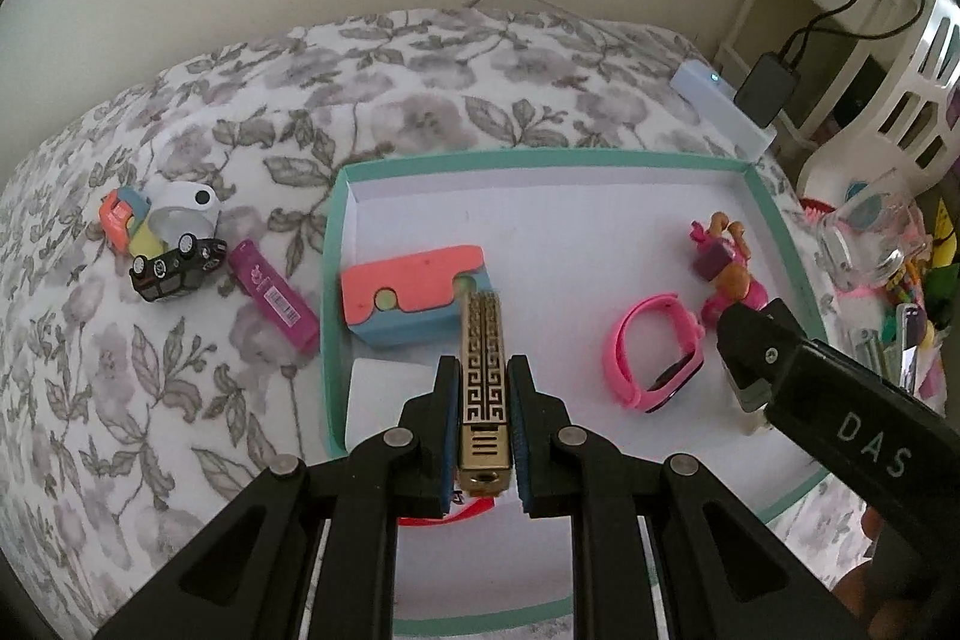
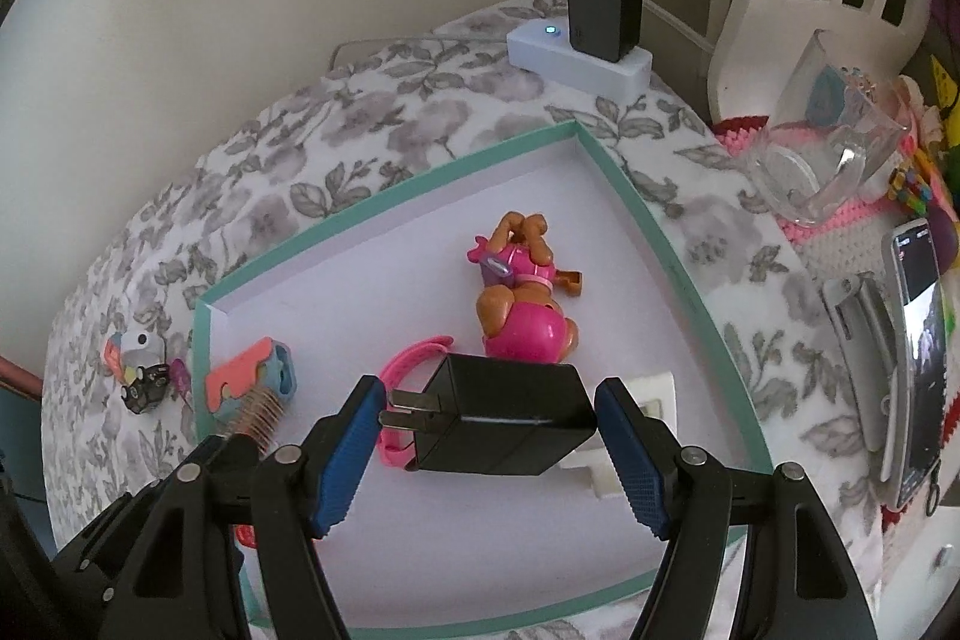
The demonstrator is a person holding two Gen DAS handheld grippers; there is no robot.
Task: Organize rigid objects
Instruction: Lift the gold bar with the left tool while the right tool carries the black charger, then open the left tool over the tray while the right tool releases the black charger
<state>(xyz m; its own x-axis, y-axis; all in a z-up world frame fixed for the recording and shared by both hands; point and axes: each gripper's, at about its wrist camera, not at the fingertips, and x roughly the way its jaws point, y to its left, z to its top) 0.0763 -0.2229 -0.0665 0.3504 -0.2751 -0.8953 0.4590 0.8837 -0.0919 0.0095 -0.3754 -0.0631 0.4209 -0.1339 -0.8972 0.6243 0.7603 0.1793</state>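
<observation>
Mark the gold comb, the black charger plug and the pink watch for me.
gold comb [image 1: 487,370]: left wrist view, patterned spine between the fingers.
black charger plug [image 2: 504,421]: right wrist view, top face of the body.
pink watch [image 1: 627,340]: left wrist view, curved strap, lying in the tray.

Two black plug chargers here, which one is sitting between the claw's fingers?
The unplugged black charger over the tray, prongs bare; the other charger is plugged into the white power strip.

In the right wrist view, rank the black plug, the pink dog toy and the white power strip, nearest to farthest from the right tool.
1. Black plug, between the right tool's fingers.
2. Pink dog toy, mid-tray beyond the plug.
3. White power strip, past the tray by the wall.
</observation>
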